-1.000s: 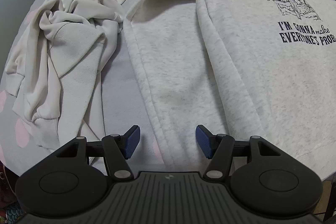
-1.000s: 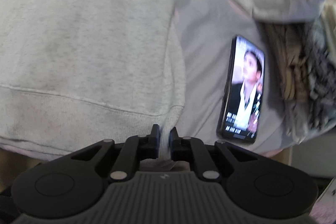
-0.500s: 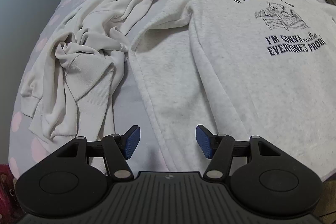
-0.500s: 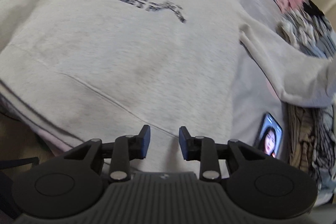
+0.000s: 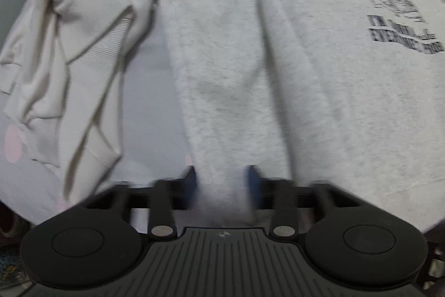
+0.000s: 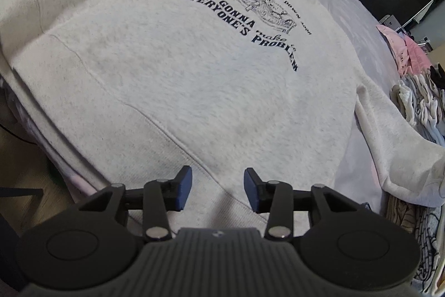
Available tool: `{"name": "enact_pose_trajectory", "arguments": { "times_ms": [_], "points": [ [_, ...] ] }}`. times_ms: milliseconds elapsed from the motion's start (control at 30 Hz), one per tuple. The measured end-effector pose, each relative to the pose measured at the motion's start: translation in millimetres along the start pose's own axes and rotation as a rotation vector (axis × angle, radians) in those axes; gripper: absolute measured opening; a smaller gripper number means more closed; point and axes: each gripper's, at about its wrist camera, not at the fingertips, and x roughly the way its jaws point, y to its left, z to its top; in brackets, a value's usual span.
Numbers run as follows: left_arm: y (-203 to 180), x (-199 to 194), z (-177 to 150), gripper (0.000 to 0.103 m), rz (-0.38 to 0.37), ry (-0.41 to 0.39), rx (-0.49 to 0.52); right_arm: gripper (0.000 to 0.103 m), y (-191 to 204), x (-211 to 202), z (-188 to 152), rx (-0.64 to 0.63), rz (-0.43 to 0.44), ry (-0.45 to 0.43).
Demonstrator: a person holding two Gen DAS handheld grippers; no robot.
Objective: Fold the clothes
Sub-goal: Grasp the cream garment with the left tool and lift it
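A light grey sweatshirt [image 6: 194, 68] with dark printed text lies flat, front up, on the bed. In the left wrist view its left sleeve [image 5: 236, 91] runs down toward me, and the sleeve end sits between the fingers of my left gripper [image 5: 221, 185]. The jaws are blurred and partly drawn in around the sleeve, still open. My right gripper [image 6: 218, 191] is open just over the ribbed hem [image 6: 155, 174], with nothing between its blue pads [image 6: 183, 188]. The right sleeve [image 6: 395, 152] trails off to the right.
A crumpled cream garment [image 5: 83, 46] lies left of the sweatshirt on the lilac sheet [image 5: 150, 107]. Folded clothes [image 6: 417, 102] and a pink garment [image 6: 403, 52] are stacked at the right. The bed edge and floor [image 6: 19, 157] are at the near left.
My right gripper let go of the hem corner, opened wide and swung left over the hem. My left gripper dropped onto the sleeve end and its fingers narrowed around it.
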Motion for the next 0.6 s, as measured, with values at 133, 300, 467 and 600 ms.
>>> {"name": "enact_pose_trajectory", "arguments": {
  "times_ms": [133,300,467,600],
  "points": [
    [-3.2,-12.3,0.2,0.003,0.013,-0.031,0.009,0.047,1.9,1.6,-0.3,0.0,0.001,0.009],
    [16.0,-49.5,13.4,0.003,0.021,-0.109,-0.038,0.047,1.0,4.0,-2.9,0.02,0.002,0.033],
    [19.8,-89.1,50.1,0.003,0.102,-0.196,-0.011,0.047,0.5,7.5,-2.4,0.025,0.001,0.055],
    [21.1,-120.5,83.6,0.003,0.212,-0.256,0.043,0.048,0.6,8.7,-1.6,0.022,0.0,0.059]
  ]
}}
